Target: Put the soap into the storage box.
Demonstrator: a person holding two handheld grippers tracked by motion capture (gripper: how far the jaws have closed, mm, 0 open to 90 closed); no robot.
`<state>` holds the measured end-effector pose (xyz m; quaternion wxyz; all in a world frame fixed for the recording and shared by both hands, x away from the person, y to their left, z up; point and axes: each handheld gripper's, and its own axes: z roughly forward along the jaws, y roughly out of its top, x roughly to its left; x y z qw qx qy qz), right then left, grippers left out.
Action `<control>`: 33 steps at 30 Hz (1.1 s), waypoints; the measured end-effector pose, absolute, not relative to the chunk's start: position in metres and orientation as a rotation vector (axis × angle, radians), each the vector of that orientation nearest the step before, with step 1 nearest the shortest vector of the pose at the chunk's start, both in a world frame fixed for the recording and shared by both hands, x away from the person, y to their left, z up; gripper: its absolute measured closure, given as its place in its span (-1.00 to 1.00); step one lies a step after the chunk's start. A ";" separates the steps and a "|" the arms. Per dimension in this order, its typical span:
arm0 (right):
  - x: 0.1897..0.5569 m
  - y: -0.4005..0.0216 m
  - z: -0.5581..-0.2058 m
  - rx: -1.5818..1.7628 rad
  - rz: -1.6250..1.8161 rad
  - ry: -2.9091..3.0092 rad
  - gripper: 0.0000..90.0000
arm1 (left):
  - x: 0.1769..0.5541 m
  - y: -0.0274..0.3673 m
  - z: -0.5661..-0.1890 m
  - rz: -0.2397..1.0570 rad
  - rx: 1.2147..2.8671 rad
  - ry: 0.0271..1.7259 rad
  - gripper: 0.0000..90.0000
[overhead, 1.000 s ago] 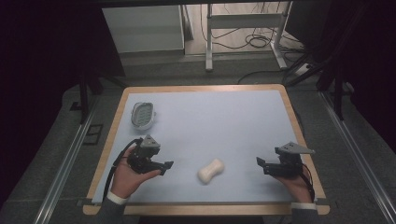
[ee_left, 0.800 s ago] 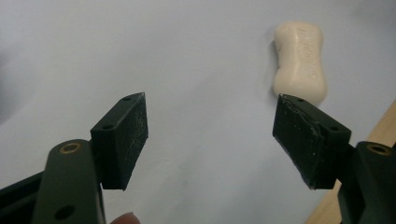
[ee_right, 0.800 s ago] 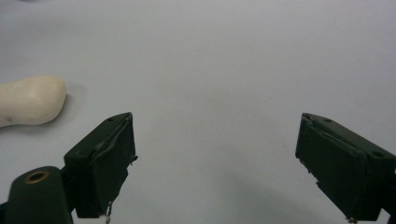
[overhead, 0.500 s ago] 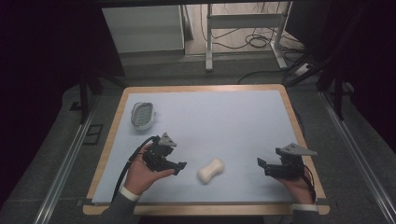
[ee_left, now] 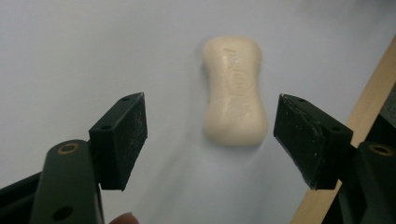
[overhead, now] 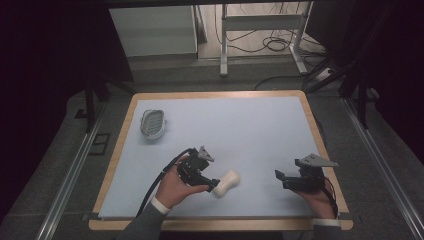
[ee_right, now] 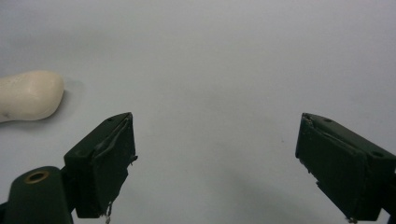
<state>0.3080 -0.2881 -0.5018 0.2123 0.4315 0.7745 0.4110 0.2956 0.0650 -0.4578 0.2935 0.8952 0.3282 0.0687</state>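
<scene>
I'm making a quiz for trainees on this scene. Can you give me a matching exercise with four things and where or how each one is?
Things:
1. soap bar
2. soap dish
3. left gripper
4. right gripper

Places or states:
A. far left of the mat, empty
B. open, over bare mat near the right edge
C. lying flat, ahead of open jaws
D. open, right at the bar

Pairs: 1-C, 2-A, 3-D, 4-B

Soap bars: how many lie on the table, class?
1. The soap bar lies near the front edge of the table, just ahead of the left gripper, whose jaws stand open.
</scene>
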 end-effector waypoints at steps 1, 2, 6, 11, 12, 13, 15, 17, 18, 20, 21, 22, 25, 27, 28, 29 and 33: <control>0.308 -0.288 -0.502 1.200 1.140 2.151 -0.74 | 0.296 0.062 -0.459 0.180 2.389 0.869 -0.42; 0.308 -0.288 -0.502 1.200 1.140 2.151 -0.74 | 0.296 0.060 -0.459 0.177 2.393 0.867 -0.42; 0.308 -0.289 -0.503 1.199 1.130 2.154 -0.74 | 0.297 0.051 -0.463 0.142 2.403 0.840 -0.42; 0.308 -0.290 -0.504 1.207 1.122 2.151 -0.74 | 0.301 0.037 -0.472 0.130 2.443 0.823 -0.41; 0.308 -0.290 -0.504 1.207 1.122 2.151 -0.74 | 0.301 0.037 -0.472 0.130 2.443 0.823 -0.41; 0.308 -0.290 -0.504 1.207 1.118 2.148 -0.74 | 0.302 0.035 -0.474 0.127 2.459 0.817 -0.41; 0.308 -0.290 -0.504 1.204 1.116 2.145 -0.74 | 0.303 0.032 -0.477 0.116 2.468 0.819 -0.40; 0.307 -0.290 -0.504 1.204 1.112 2.142 -0.74 | 0.305 0.030 -0.479 0.109 2.480 0.817 -0.39; 0.307 -0.290 -0.504 1.204 1.113 2.139 -0.74 | 0.306 0.029 -0.480 0.108 2.485 0.814 -0.38; 0.307 -0.290 -0.505 1.200 1.108 2.140 -0.74 | 0.307 0.025 -0.482 0.101 2.487 0.819 -0.36; 0.307 -0.290 -0.505 1.200 1.108 2.140 -0.74 | 0.309 0.024 -0.482 0.096 2.490 0.820 -0.36; 0.307 -0.290 -0.505 1.198 1.105 2.140 -0.74 | 0.310 0.022 -0.483 0.092 2.492 0.826 -0.36; 0.307 -0.290 -0.505 1.201 1.104 2.134 -0.74 | 0.314 0.017 -0.485 0.074 2.509 0.832 -0.33; 0.307 -0.291 -0.505 1.203 1.108 2.128 -0.73 | 0.317 0.014 -0.487 0.068 2.521 0.841 -0.32; 0.306 -0.291 -0.505 1.204 1.108 2.126 -0.73 | 0.319 0.013 -0.489 0.063 2.526 0.848 -0.31; 0.306 -0.292 -0.505 1.204 1.107 2.125 -0.73 | 0.320 0.012 -0.490 0.061 2.537 0.852 -0.30; 0.306 -0.292 -0.505 1.203 1.106 2.122 -0.73 | 0.324 0.008 -0.496 0.047 2.566 0.858 -0.24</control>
